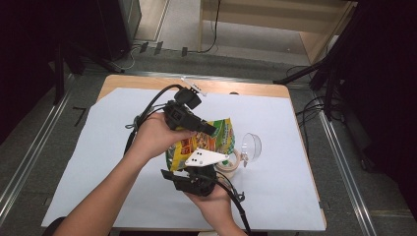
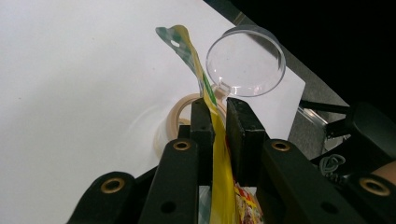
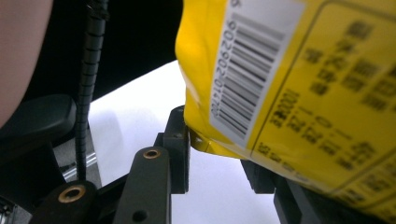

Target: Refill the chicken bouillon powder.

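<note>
I have the crinkly yellow-and-green foil snack bag (image 1: 204, 142) lifted over the table's middle, left gripper (image 2: 217, 112) clamped on its top seam, right gripper (image 3: 217, 154) jaws closed around its lower edge; tearing open seems next, needing opposed pulls.

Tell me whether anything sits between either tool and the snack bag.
Nothing visible does. The left tool is already pinched on the snack bag along its edge, and the bag's lower edge sits between the right tool's jaws. The tape roll and clear cup lie beyond on the white sheet.
</note>
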{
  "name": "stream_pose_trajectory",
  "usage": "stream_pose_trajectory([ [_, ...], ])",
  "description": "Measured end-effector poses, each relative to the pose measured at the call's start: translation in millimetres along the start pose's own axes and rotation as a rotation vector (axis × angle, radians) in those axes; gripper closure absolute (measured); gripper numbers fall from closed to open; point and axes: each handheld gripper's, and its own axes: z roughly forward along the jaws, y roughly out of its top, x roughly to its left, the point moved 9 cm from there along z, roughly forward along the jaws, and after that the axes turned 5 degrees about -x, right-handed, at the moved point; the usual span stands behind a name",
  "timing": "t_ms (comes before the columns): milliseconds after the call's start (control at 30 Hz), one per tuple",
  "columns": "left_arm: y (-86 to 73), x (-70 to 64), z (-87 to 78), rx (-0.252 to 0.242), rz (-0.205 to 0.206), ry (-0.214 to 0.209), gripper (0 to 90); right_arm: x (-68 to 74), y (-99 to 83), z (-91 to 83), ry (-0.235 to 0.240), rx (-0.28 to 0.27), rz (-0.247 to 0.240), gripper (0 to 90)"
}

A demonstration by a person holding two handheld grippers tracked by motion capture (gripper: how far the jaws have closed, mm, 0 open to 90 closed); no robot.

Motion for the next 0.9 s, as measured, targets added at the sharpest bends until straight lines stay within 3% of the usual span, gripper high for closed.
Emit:
stream_pose_trajectory([
  [667, -5.0, 4.3, -4.3, -0.035, -0.007, -0.018, 82.3, -0.6, -2.7, 3.2, -0.003, 0.021, -0.012, 67.6],
  [900, -6.0, -0.5, -6.5, -0.037, 0.003, -0.014, 82.3, 2.9, -2.7, 3.9, 0.007, 0.02, -0.004, 67.9],
])
